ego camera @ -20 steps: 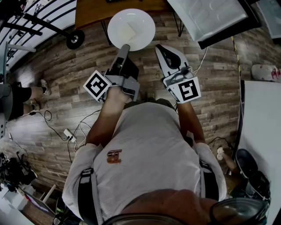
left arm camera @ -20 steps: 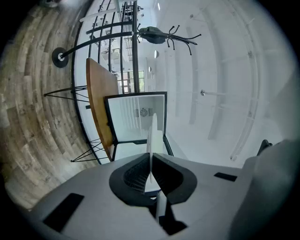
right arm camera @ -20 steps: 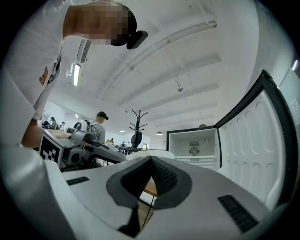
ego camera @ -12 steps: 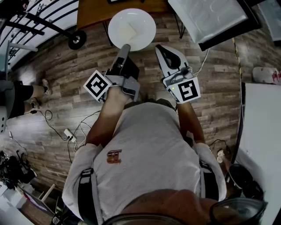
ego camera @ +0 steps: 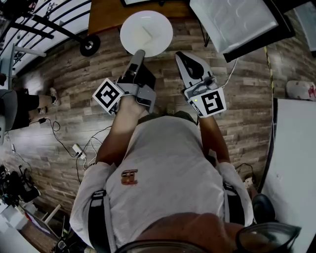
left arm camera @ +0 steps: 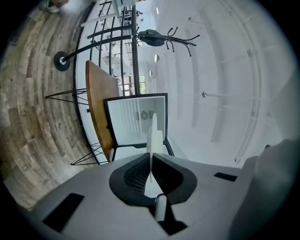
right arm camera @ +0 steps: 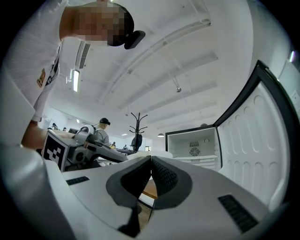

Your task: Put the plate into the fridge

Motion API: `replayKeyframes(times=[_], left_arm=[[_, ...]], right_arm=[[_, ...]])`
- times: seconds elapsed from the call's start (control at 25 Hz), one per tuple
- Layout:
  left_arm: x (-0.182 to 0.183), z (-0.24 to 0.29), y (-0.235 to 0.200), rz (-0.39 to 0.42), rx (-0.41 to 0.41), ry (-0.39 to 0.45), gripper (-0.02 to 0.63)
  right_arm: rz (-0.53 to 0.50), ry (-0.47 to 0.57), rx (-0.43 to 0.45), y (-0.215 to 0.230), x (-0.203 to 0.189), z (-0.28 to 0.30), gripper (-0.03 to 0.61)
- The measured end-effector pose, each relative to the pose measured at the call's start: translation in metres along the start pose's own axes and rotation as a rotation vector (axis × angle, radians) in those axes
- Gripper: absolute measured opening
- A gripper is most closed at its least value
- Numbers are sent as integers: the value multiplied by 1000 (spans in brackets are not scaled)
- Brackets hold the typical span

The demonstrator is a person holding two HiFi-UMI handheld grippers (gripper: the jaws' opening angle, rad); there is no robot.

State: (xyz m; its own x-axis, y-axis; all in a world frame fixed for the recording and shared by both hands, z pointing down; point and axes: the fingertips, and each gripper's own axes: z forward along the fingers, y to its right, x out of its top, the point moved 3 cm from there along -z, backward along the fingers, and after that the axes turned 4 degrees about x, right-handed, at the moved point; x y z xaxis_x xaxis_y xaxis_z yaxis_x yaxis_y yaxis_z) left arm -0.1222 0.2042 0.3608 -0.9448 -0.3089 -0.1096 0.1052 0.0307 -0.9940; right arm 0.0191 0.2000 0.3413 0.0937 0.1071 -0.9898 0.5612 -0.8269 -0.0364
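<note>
Step in hand: carrying the plate (ego camera: 146, 33) toward the open fridge (right arm camera: 194, 145), as I judge it.
Left gripper: the left gripper (ego camera: 138, 53) is clamped on the near rim of the plate, whose thin edge runs between the ribbed pads in the left gripper view (left arm camera: 152, 136).
Right gripper: the right gripper (ego camera: 181, 55) has its jaws pressed together with nothing between them, beside the left one and apart from the plate.
Where the plate is: in the air ahead of the person, above the floor (ego camera: 74, 84), near the edge of the table (ego camera: 106, 12), not yet in the fridge.
Doing it well: the grip bites one rim only, so the far side will want to sag. Carry it level and slowly, aim at a shelf (right arm camera: 197, 158), pass well clear of the fridge door (right arm camera: 248, 150), and set the plate's base down before letting go.
Plate: round, white, smooth and glossy, shallow with a thin rim; probably hard and slippery. A pale square patch shows at its middle; what it is I cannot tell.
Fridge: white ribbed inner walls, dark frame, moulded white door lining.
Table: warm brown wood on thin dark legs.
Floor: grey-brown wood-grain planks.
</note>
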Motion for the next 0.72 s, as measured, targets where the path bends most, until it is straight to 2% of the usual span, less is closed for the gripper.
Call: replayKeyframes(times=[0.52, 0.72], left_arm=[[-32, 80, 2, 3, 6, 66, 28], [-37, 98, 6, 1, 0, 74, 28]], right_arm=[[-6, 16, 29, 85, -9, -21, 32], [-5, 17, 34, 101, -10, -26, 32]])
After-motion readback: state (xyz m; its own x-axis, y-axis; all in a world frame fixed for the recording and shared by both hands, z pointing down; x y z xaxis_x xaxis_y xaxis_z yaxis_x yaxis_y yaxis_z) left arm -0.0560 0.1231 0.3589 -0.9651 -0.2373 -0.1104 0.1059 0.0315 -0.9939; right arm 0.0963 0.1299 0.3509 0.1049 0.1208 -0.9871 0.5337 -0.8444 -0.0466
